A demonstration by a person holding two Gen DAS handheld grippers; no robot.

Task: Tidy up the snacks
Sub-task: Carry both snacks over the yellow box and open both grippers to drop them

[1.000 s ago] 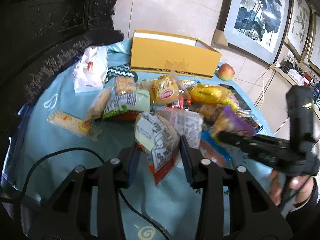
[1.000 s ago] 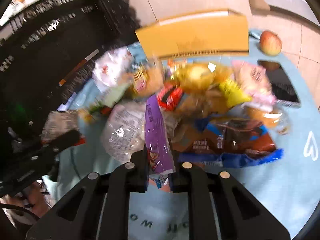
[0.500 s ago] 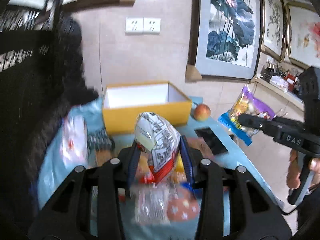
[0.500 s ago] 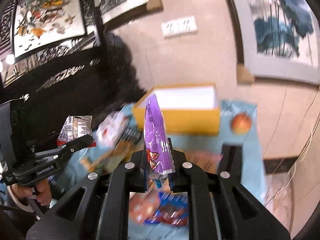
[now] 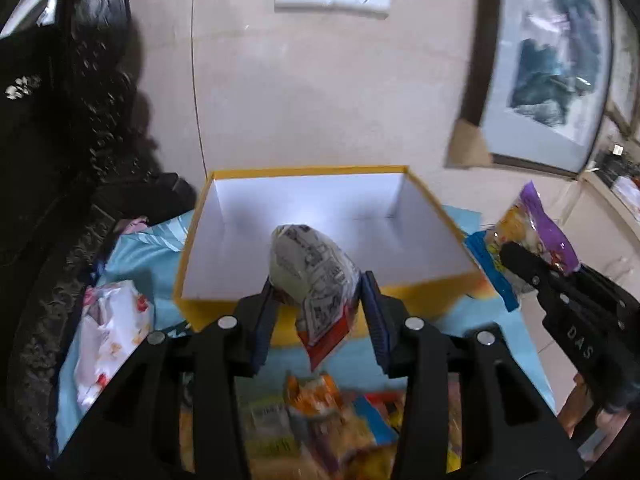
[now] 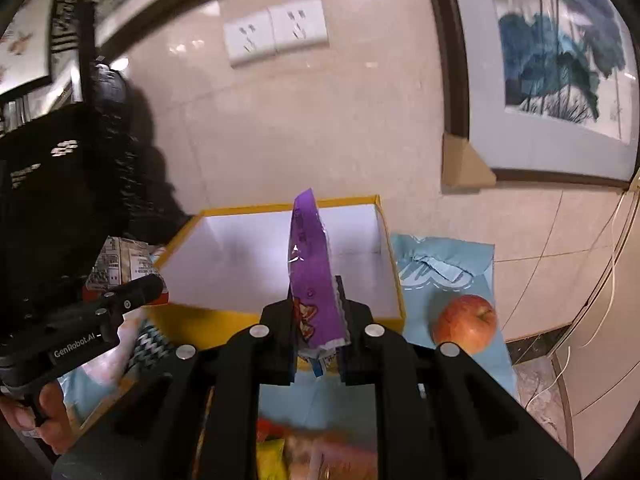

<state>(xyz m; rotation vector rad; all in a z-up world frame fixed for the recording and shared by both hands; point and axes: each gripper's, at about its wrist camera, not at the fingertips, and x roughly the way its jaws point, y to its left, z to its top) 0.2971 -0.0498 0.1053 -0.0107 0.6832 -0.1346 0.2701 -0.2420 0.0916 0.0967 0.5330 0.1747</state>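
Note:
An open yellow box (image 5: 224, 308) with a white, empty inside stands on the blue cloth by the wall; it also shows in the right wrist view (image 6: 192, 320). My left gripper (image 5: 318, 312) is shut on a grey newsprint-pattern snack pack (image 5: 316, 276), held above the box's near wall. My right gripper (image 6: 316, 320) is shut on a purple snack bag (image 6: 310, 264), held upright above the box's near edge. In the left wrist view the right gripper (image 5: 520, 260) and its purple bag (image 5: 540, 228) sit at the box's right side.
A pile of snack packs (image 5: 320, 420) lies on the blue cloth (image 5: 148, 248) below the grippers. A white packet (image 5: 112, 328) lies left of the box. A red apple (image 6: 466, 324) sits right of the box. Dark carved furniture (image 5: 60, 160) stands left. Framed paintings (image 6: 560, 60) lean on the wall.
Both grippers lifted their snack packs off the pile and moved forward to the open yellow box, which is now close and seen from above.

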